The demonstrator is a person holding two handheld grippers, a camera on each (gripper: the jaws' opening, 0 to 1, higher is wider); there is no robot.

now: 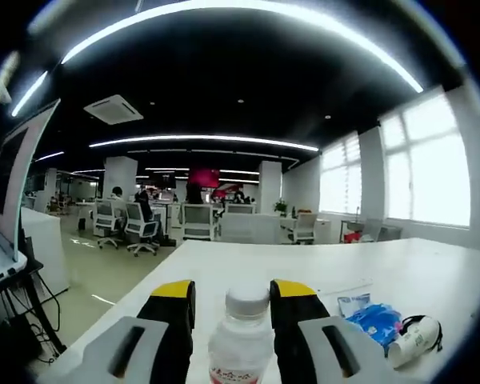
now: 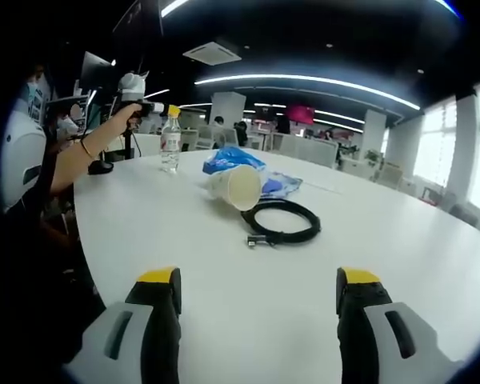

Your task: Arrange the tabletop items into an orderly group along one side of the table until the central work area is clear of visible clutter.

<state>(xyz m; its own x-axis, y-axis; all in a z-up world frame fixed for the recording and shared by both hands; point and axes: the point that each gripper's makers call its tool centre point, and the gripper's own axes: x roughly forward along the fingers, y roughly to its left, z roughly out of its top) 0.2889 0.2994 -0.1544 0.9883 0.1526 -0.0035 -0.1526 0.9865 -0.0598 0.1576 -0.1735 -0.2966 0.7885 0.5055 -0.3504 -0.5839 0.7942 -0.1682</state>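
My left hand-held gripper [image 1: 232,308] has its jaws snug around the clear plastic water bottle with a white cap [image 1: 242,340], standing upright near the far left edge of the white tabletop [image 2: 184,240]. My right hand-held gripper [image 2: 258,290] hangs wide open with nothing in it. The tipped white paper cup [image 2: 235,186] and coiled black cable [image 2: 282,219] lie straight ahead of it mid-tabletop, so I reckon the right one's nearer for those.

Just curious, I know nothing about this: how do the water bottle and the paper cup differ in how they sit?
The water bottle stands upright between the left tongs; the paper cup lies tipped on its side, untouched. The bottle is capped; the cup's mouth is open. Both rest on the white table.
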